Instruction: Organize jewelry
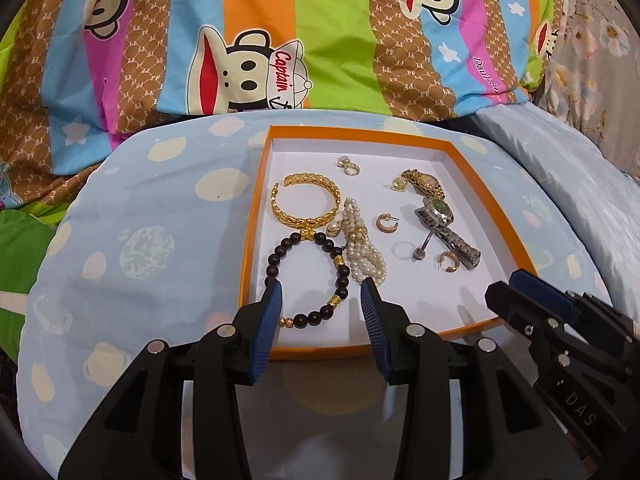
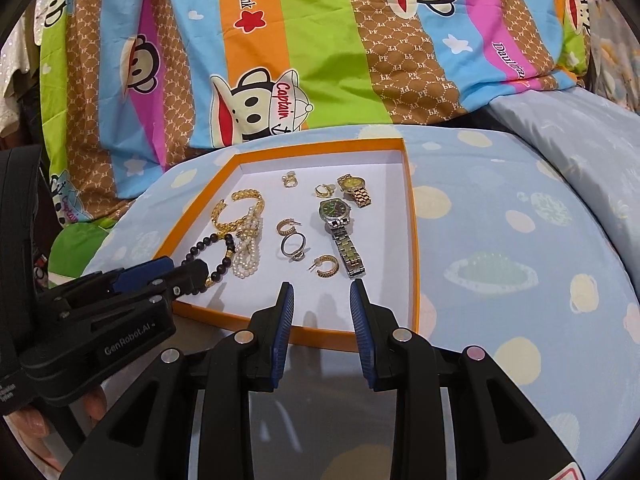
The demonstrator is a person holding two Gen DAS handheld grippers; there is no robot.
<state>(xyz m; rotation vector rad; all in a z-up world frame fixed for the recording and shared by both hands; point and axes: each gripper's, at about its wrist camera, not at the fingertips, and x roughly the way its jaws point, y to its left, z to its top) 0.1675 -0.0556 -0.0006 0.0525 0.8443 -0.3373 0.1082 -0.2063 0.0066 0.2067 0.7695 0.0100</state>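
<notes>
An orange-rimmed white tray point(image 1: 251, 240) point(image 2: 414, 240) holds the jewelry. At its left lie a gold bangle point(image 1: 306, 200), a dark bead bracelet point(image 1: 308, 276) and a pearl bracelet point(image 1: 366, 248). At its right are a gold watch point(image 1: 424, 182) and a silver watch point(image 1: 444, 226) point(image 2: 340, 232). Hoop earrings point(image 1: 386, 224) and a ring point(image 2: 294, 246) lie in the middle. My left gripper point(image 1: 322, 292) hovers open over the tray's near left, above the bead bracelet. My right gripper point(image 2: 321, 290) stands open above the near edge, nothing between its fingers.
The tray rests on a pale blue cushion point(image 1: 160, 220) printed with planets. Behind it rises a bright striped monkey-print blanket point(image 1: 320, 40). Each gripper shows in the other's view: the right gripper point(image 1: 504, 286), the left gripper point(image 2: 186, 270). A hand point(image 2: 36, 428) shows at lower left.
</notes>
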